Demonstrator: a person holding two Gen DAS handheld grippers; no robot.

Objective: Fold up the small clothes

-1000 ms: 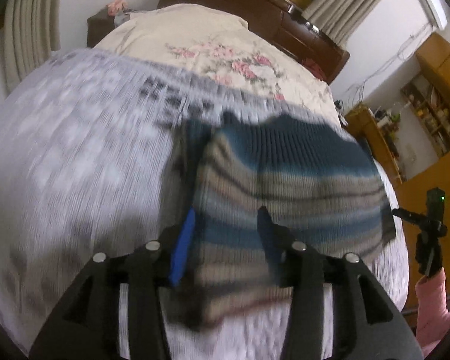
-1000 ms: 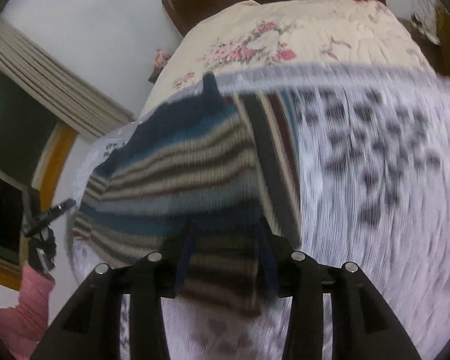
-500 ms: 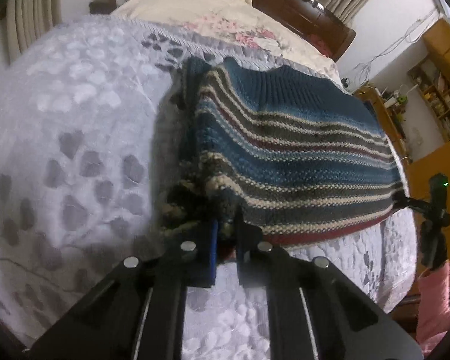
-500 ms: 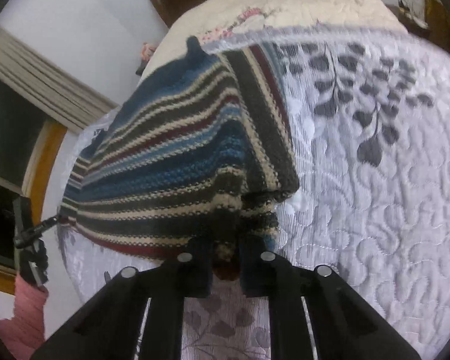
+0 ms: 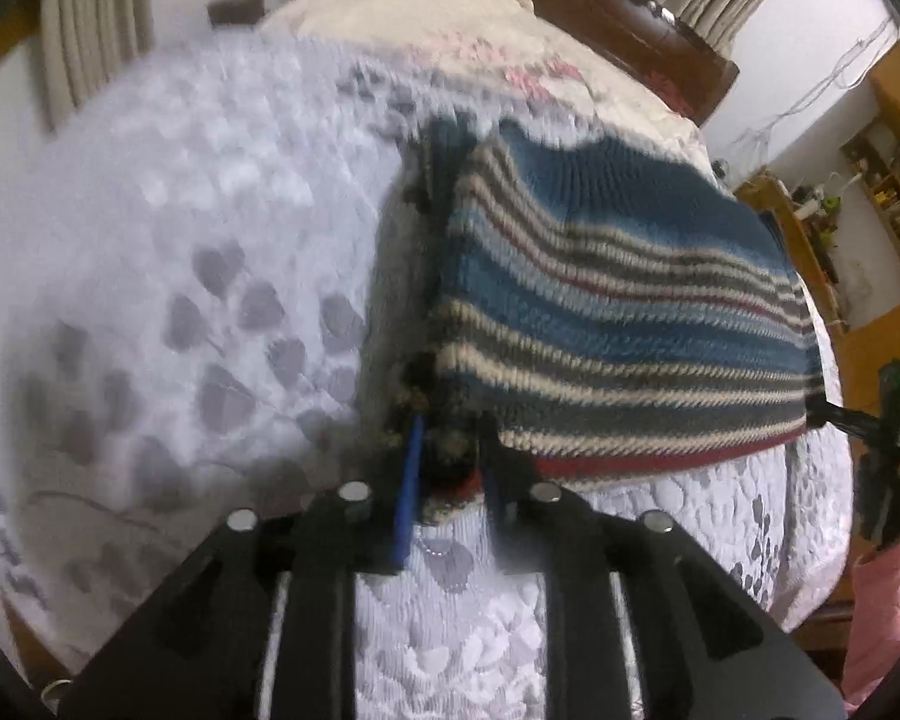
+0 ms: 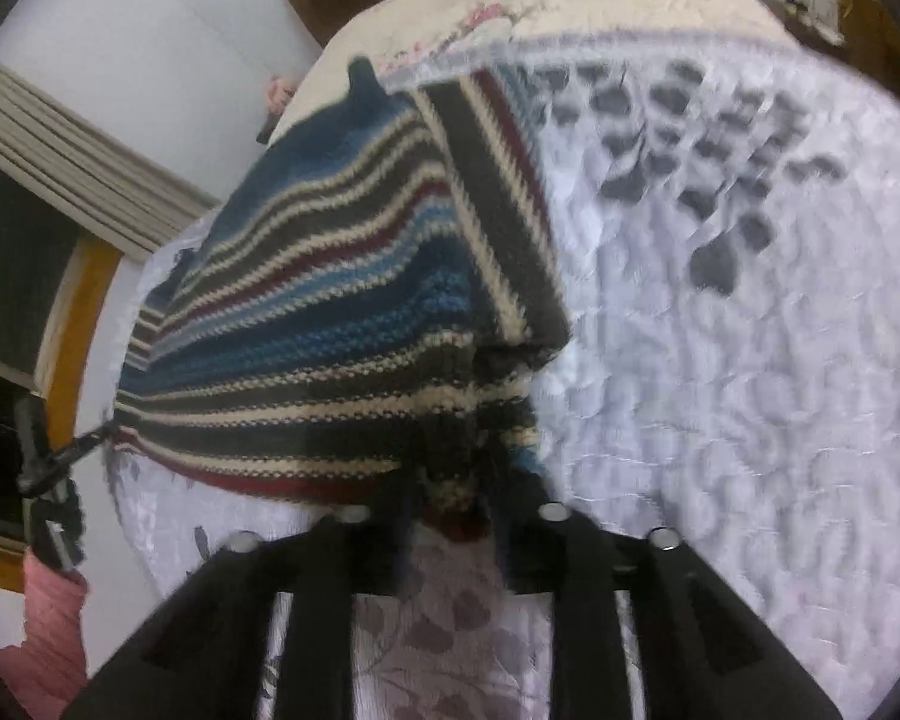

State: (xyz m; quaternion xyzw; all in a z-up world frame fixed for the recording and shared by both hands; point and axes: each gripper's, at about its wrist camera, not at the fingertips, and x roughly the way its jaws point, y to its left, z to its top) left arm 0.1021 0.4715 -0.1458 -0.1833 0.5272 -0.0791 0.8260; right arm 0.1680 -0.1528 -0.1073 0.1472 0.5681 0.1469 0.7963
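A knitted striped sweater [image 5: 618,300] in blue, cream, dark grey and red lies folded on the white quilted bedspread [image 5: 180,276]. Its near edge is lifted and bunched. My left gripper [image 5: 453,468] holds the near left corner, with bunched knit between its blue-padded fingers. In the right wrist view the same sweater [image 6: 330,312] rises like a tent from the bedspread [image 6: 720,390]. My right gripper [image 6: 456,510] is shut on the near right corner, where fabric fills the gap between the jaws. Both views are blurred by motion.
A floral cream duvet [image 5: 450,18] and a dark wooden headboard [image 5: 600,0] lie beyond the sweater. A black tripod [image 5: 888,438] stands off the bed's far side, above something pink [image 5: 876,618]. Wooden shelves [image 5: 882,180] line the wall.
A second ago both grippers stood wide open over the sweater's near edge. They then closed on its corners. Now the jaws stand slightly wider, with fabric still between them, and the views are moving.
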